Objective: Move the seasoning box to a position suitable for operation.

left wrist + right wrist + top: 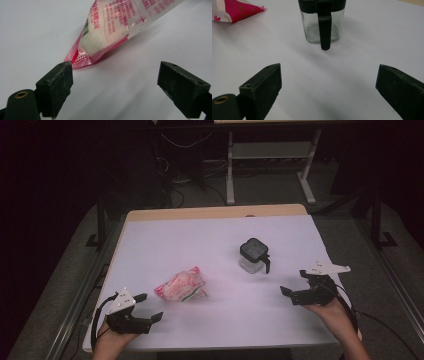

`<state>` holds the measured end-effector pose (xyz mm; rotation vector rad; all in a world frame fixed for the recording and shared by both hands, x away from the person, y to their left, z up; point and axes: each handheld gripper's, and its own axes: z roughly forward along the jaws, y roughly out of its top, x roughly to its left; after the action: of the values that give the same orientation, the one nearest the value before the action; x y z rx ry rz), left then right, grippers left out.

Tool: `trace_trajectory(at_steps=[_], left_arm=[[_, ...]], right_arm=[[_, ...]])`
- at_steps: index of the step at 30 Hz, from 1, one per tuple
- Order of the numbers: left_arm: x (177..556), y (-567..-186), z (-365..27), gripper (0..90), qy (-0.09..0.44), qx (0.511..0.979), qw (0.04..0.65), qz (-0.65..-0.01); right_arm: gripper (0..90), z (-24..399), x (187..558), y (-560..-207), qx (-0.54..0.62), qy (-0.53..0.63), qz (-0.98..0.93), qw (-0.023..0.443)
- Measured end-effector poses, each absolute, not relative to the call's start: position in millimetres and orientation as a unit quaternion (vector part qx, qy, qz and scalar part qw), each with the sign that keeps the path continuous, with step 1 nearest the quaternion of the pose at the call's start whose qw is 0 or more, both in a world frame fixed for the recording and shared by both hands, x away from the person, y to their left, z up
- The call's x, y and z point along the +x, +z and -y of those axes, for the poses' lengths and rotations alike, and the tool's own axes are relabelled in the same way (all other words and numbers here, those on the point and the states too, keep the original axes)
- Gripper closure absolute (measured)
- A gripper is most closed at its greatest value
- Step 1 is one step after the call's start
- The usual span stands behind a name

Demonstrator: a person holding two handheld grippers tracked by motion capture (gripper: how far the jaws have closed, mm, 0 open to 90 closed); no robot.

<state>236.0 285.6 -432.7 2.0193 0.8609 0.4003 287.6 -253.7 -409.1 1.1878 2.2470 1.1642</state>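
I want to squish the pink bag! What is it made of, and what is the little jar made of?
The pink bag looks like thin, shiny plastic film: it is partly see-through, creased, and printed in red, with white stuff showing inside. The little jar has a clear body that could be glass or hard plastic; the pictures cannot settle which. Its lid and handle look like matte black plastic.

Left gripper view: pink bag [110, 27] top cut off by edge; print too blurry to read.
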Motion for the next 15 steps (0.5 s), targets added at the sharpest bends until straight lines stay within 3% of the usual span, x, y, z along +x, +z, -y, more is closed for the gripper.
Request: trace_trajectory(at_steps=[15], left_arm=[[236.2,-433.6,-285.4,12.6,0.157,0.813,0.443,-0.344]], right_arm=[[5.8,231.4,327.9,-375.3,0.407,0.395,-0.806,0.168]])
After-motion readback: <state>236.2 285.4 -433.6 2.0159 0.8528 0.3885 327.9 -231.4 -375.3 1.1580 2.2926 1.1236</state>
